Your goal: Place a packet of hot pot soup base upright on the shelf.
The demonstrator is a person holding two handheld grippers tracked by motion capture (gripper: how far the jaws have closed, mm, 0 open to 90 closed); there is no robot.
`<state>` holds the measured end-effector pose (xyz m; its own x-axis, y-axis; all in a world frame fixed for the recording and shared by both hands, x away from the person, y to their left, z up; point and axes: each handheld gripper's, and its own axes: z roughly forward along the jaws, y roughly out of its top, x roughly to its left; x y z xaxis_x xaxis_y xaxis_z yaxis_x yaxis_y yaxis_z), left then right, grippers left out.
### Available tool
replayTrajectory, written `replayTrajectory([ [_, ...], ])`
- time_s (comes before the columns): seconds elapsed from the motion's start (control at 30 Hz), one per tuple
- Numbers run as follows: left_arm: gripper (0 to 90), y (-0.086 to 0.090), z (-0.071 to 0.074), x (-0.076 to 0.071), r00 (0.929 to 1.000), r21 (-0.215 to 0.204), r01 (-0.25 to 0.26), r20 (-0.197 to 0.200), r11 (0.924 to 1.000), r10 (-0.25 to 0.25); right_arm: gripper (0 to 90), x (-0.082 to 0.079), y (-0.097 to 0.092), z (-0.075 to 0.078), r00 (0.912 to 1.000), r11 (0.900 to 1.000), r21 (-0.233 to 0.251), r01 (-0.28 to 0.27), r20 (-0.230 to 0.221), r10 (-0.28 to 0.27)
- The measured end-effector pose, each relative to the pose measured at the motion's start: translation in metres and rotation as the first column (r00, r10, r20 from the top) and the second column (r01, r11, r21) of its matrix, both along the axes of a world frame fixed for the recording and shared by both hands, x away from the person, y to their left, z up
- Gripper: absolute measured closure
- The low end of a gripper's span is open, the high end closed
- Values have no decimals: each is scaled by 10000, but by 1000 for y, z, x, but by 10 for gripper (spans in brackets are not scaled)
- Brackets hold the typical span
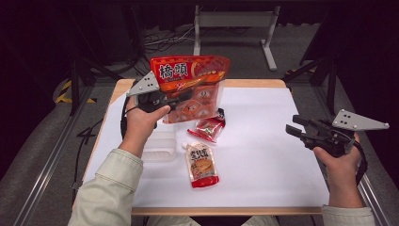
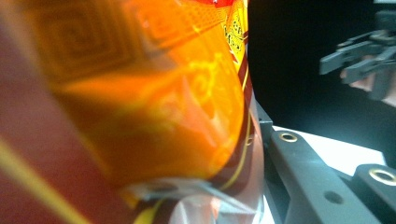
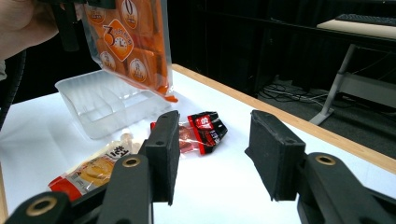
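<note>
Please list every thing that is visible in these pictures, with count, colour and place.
large orange-red plastic snack bag: one, held up above the table's far left
clear plastic compartment tray: one, transparent, on the table below the bag
small red-black foil packet: one, table centre
red-white spouted sauce pouch: one, nearer the person than the packet
white table: one, wooden edge
left hand-held gripper: one, black, shut on the bag
right hand-held gripper: one, black, open, at the table's right edge

Left forearm in a pale sleeve (image 1: 110, 181) reaching forward, left hand (image 1: 141, 123) raised, left gripper (image 1: 176, 101) clamped on a large orange bag (image 1: 195, 84), right hand (image 1: 339, 162) low, right gripper (image 3: 212, 154) level, jaws apart, nothing between them
</note>
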<state>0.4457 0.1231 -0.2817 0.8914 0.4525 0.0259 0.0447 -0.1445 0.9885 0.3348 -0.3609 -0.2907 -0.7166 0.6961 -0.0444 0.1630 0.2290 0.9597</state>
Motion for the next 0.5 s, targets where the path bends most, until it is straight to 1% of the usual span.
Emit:
replayTrajectory([
  [0.03,715,3,-1,1,9999,-41,-155,-66,9999,155,542,0,0,0,10000,10000,18,3,-11,-3],
  [0.1,715,10,-1,4,9995,-17,-306,-122,9995,306,543,1,0,-1,10000,10000,-14,8,-22,-8],
  [0.13,715,10,-1,4,9995,-17,-306,-122,9995,306,543,1,0,-1,10000,10000,-14,8,-22,-8],
  [0.23,714,17,-1,5,9987,-33,-508,-69,9987,507,553,2,-1,-1,9999,10000,20,-72,-82,72],
  [0.33,715,21,-2,7,9975,-62,-696,-101,9976,695,553,3,0,-3,9998,9999,39,-128,-121,129],
  [0.5,714,28,-4,11,9937,-43,-1120,-92,9937,1119,551,3,-1,-4,9998,9999,67,-97,-179,98],
])
